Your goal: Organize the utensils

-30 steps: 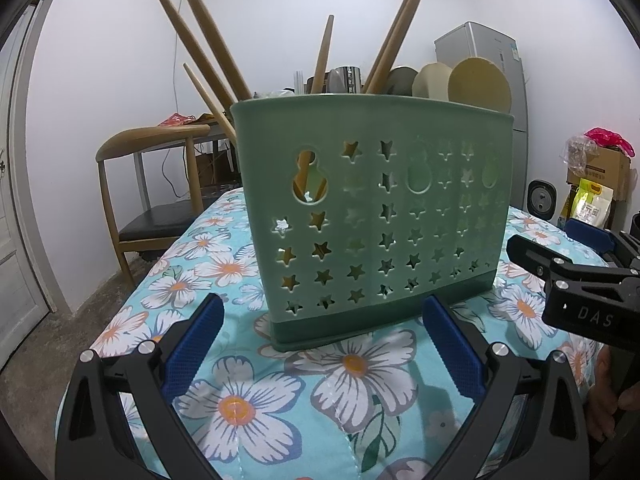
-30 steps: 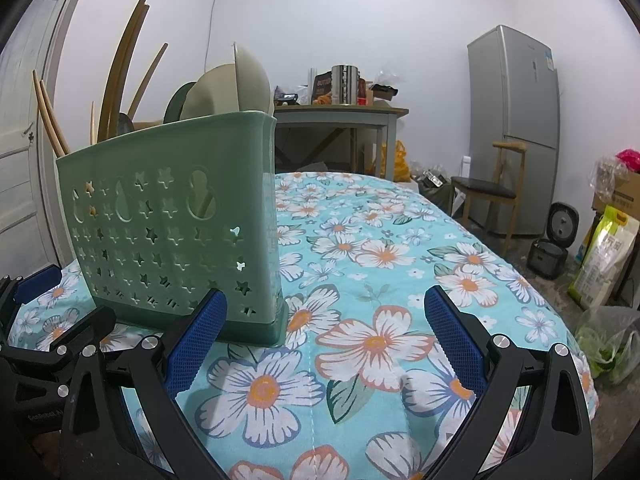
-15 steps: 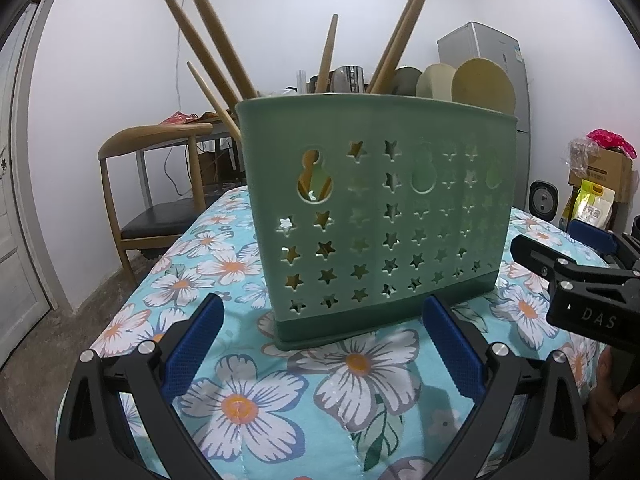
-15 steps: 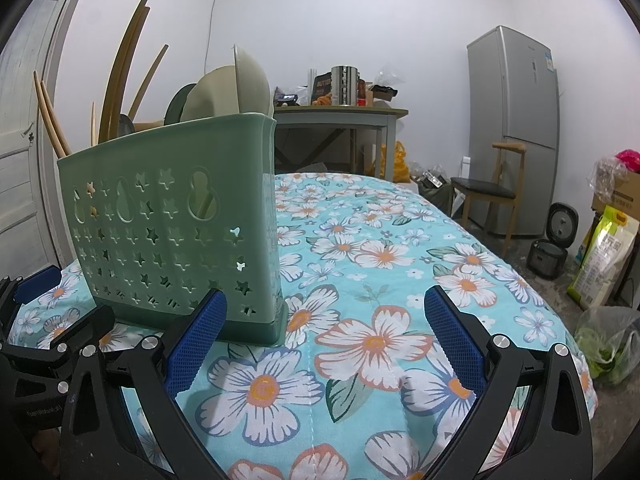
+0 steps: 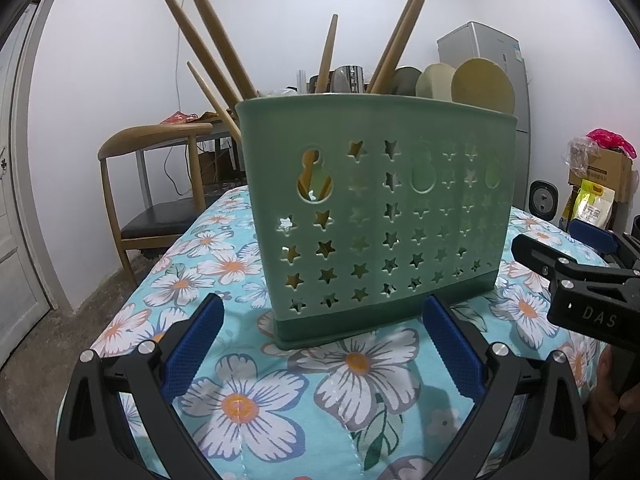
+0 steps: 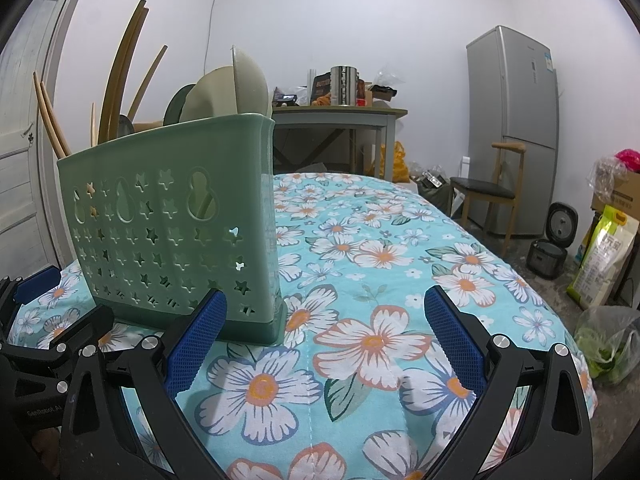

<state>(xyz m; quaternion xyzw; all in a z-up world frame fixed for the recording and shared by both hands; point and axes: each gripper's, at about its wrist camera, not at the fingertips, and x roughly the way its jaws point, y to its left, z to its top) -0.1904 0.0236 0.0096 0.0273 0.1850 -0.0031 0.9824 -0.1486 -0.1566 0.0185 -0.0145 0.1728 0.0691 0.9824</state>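
Utensils (image 5: 216,36) fill green caddy (image 5: 376,216) on floral tablecloth (image 6: 380,280); both hand-held grippers (image 5: 320,344) (image 6: 324,336) released, empty

You are holding the left gripper (image 5: 322,344) low in the frame, with its two blue pads spread wide and nothing between them. You are keeping the right gripper (image 6: 324,340) in the same way, jaws wide apart and empty. At the right edge of the left view, part of your hand (image 5: 610,390) is showing.
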